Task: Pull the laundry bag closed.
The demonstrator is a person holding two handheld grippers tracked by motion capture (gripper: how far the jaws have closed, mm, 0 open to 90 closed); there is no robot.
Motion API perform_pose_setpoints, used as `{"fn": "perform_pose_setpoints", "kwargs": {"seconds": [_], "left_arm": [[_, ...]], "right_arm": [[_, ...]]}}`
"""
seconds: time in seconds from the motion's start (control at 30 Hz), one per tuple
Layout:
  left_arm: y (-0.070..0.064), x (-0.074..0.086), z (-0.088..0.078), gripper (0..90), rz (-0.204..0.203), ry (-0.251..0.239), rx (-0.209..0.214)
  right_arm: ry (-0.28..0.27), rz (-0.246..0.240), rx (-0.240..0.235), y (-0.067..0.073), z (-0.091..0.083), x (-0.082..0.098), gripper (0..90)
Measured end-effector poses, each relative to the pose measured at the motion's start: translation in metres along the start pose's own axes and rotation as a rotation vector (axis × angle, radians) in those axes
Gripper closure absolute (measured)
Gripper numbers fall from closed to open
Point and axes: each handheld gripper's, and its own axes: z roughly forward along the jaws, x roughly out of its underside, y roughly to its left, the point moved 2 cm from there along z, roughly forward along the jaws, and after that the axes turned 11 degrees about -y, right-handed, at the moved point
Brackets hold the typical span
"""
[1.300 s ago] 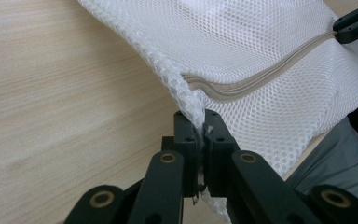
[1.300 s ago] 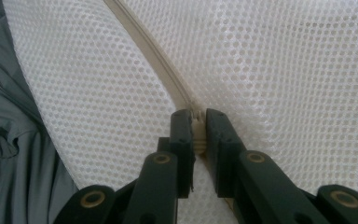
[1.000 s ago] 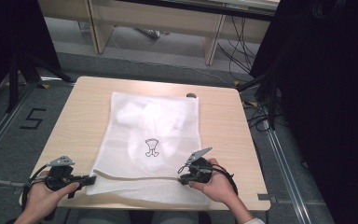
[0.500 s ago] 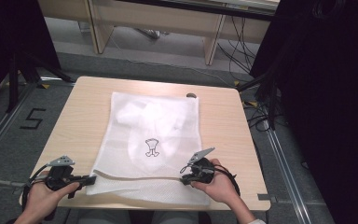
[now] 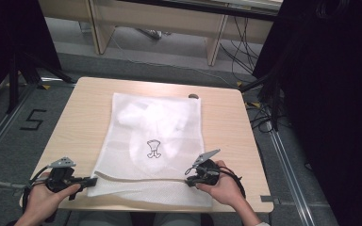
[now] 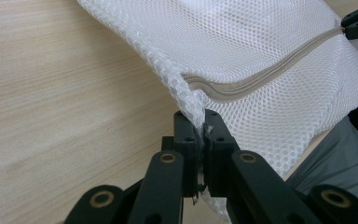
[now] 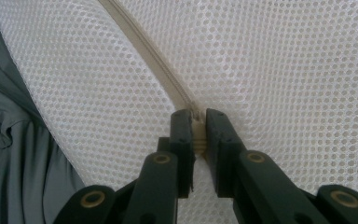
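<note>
Both grippers pinch the near end of a white mesh zippered laundry bag (image 5: pixel 153 146) lying flat on the pale wooden surface (image 5: pixel 85 117)

The left gripper (image 6: pixel 199 122) has its jaws closed on the bag's corner edge, with the beige zipper (image 6: pixel 261 77) starting just beyond the jaw tips and running away to the right toward the other gripper's black tips. The right gripper (image 7: pixel 197 117) has its jaws clamped on the zipper's line, at what looks like the slider, with the zipper tape stretching up and left from the tips. Mesh spreads on both sides of these jaws; grey cloth (image 7: pixel 14 140) lies to their left. A white garment with a small black print (image 5: pixel 153 148) shows through the mesh, well beyond both jaws
</note>
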Motion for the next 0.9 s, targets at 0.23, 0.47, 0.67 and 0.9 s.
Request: {"fn": "perform_pose_setpoints", "kwargs": {"seconds": [0.23, 0.47, 0.67, 0.9], "left_arm": [[0.001, 0.0, -0.001, 85.3, 0.003, 0.001, -0.005], [0.001, 0.0, 0.0, 85.3, 0.0, 0.001, -0.005], [0.0, 0.0, 0.0, 85.3, -0.001, 0.0, -0.007], [0.001, 0.0, -0.001, 85.3, 0.003, 0.002, -0.014]], "right_arm": [[0.006, 0.012, 0.008, -0.002, -0.003, 0.001, 82.5], [-0.001, 0.01, 0.008, -0.007, -0.007, 0.006, 82.5], [-0.005, 0.031, 0.014, -0.01, -0.014, 0.009, 82.5], [0.006, 0.044, 0.021, -0.012, -0.018, 0.011, 82.5]]}}
